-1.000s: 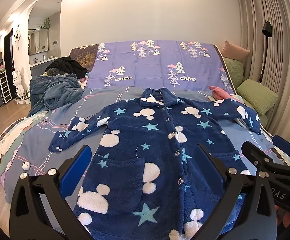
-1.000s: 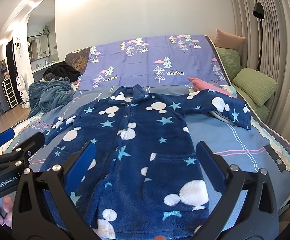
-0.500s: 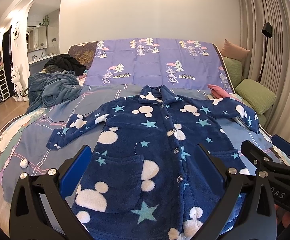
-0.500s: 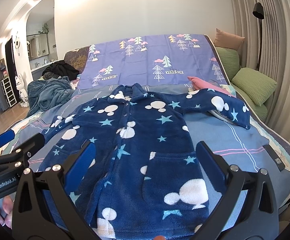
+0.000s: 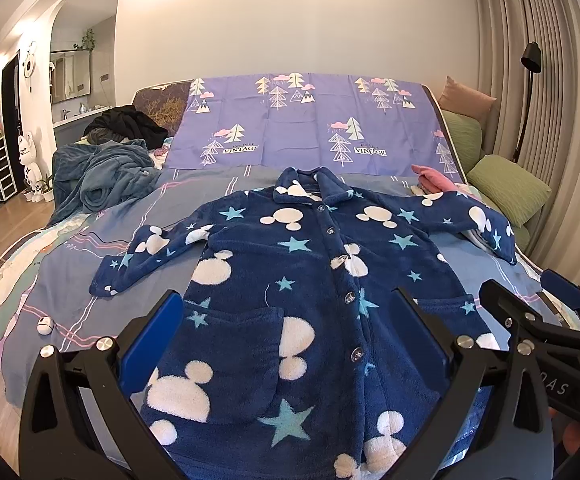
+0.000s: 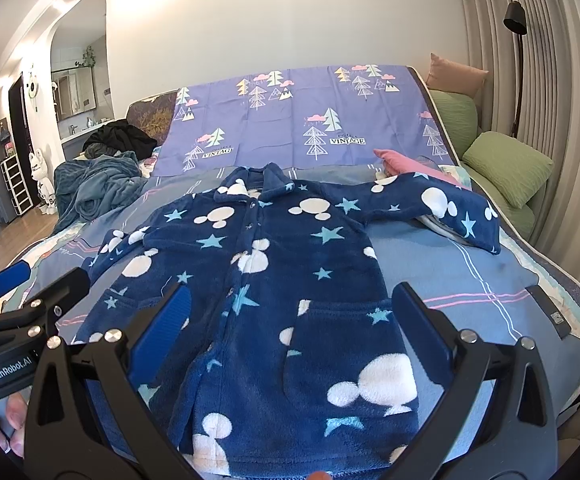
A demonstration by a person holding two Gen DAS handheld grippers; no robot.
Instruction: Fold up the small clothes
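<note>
A bed [image 5: 70,280] with a striped grey-blue sheet fills the view. A navy fleece robe [image 5: 309,300] printed with white mouse heads and stars lies flat, front up, along its middle, hem at the near edge, collar toward the far edge, sleeves spread toward both side edges. Its long axis runs straight ahead from both grippers. The left gripper [image 5: 286,340] and right gripper [image 6: 290,332] hover over the hem, fingers spread wide, holding nothing; neither is clearly nearer. A small white object [image 5: 45,325] lies near the bed's left edge. Compared with one second ago, the left view has swung slightly right; the robe is unmoved.
</note>
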